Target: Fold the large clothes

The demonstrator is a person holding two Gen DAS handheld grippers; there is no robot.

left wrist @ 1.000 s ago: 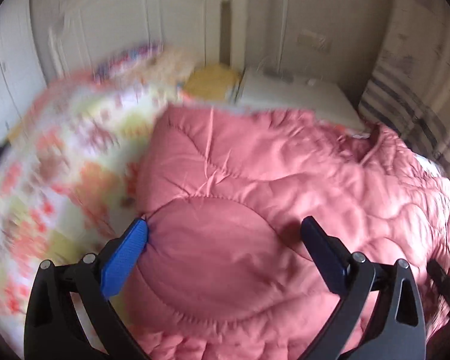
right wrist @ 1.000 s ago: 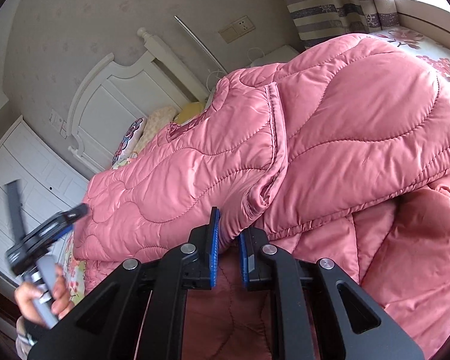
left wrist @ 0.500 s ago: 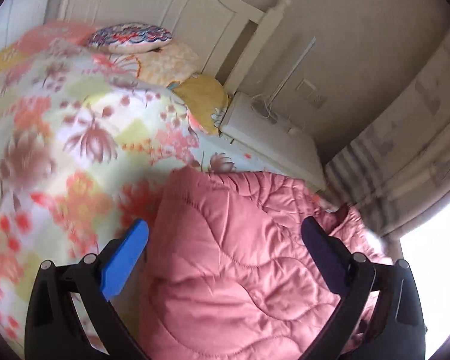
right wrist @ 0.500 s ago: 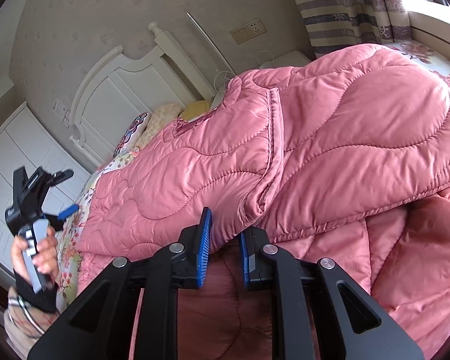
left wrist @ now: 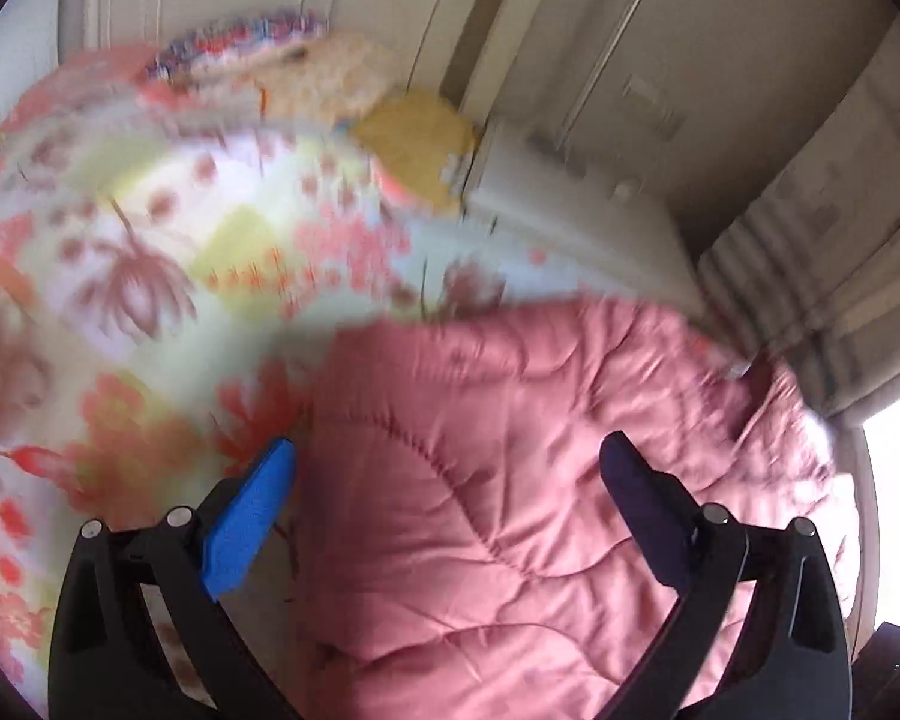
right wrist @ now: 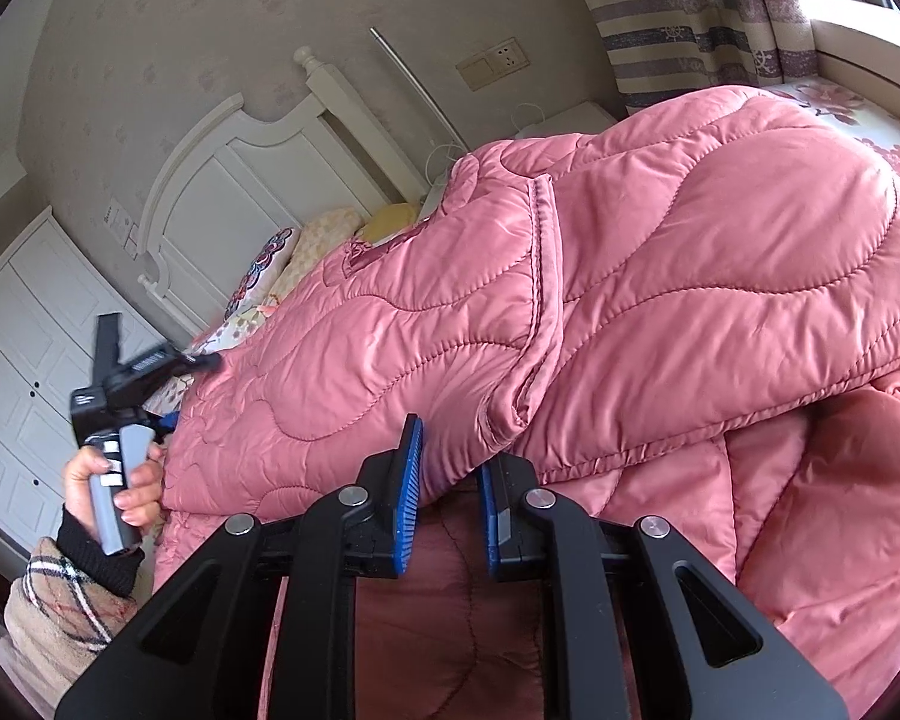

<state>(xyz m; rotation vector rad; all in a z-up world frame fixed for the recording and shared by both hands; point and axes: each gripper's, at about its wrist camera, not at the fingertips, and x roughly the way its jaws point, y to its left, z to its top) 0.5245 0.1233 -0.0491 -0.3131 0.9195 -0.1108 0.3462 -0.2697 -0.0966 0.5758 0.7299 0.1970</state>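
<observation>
Since the earlier frames, the left hand-held gripper has swung across the bed, so its view now takes in more of the flowered bedspread, while the right one has kept its place. A large pink quilted coat lies heaped on the bed, its long axis running from the near right toward the pillows and white headboard at the far left. One folded layer, edged by a stitched placket, lies over another. The right hand-held gripper sits at the near edge of that upper layer, its blue pads drawn close and clamped on a fold of the pink fabric. In the left wrist view, which is blurred, the left hand-held gripper's jaws stand wide apart and hold nothing; the coat's left edge lies just inside its blue left pad, with the bulk of the coat ahead and to the right. In the right wrist view the person's left hand holds that tool beside the coat's far left end, at the bedspread's border. Judging from this, the left side is the nearer to the free far-left end, so the next grasp likely falls there.
</observation>
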